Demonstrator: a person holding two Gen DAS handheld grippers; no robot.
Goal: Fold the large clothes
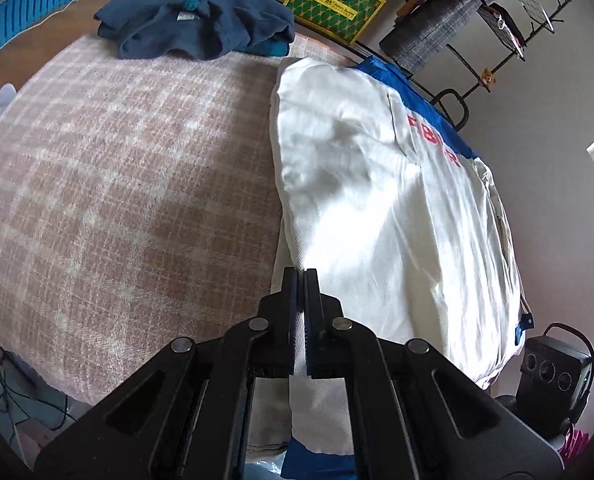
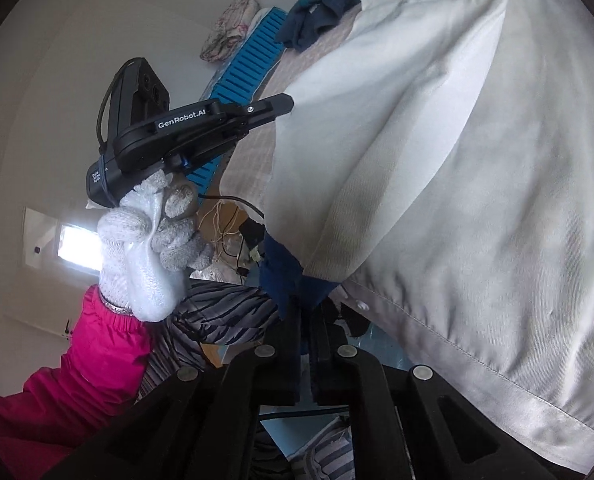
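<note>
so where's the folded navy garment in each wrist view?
Left wrist: navy garment at top centre, at the far end of the pink plaid blanket.
Right wrist: navy garment at top centre, partly hidden behind the white garment.
Shared landmark: blue slatted crate.

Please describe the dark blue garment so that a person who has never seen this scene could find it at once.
Start from the table under the pink checked cloth. At its far edge, away from the gripper, lies the dark blue garment, folded into a soft bundle. Unlike the large white garment spread along the right side, it is small, dark and thick-looking.
</note>
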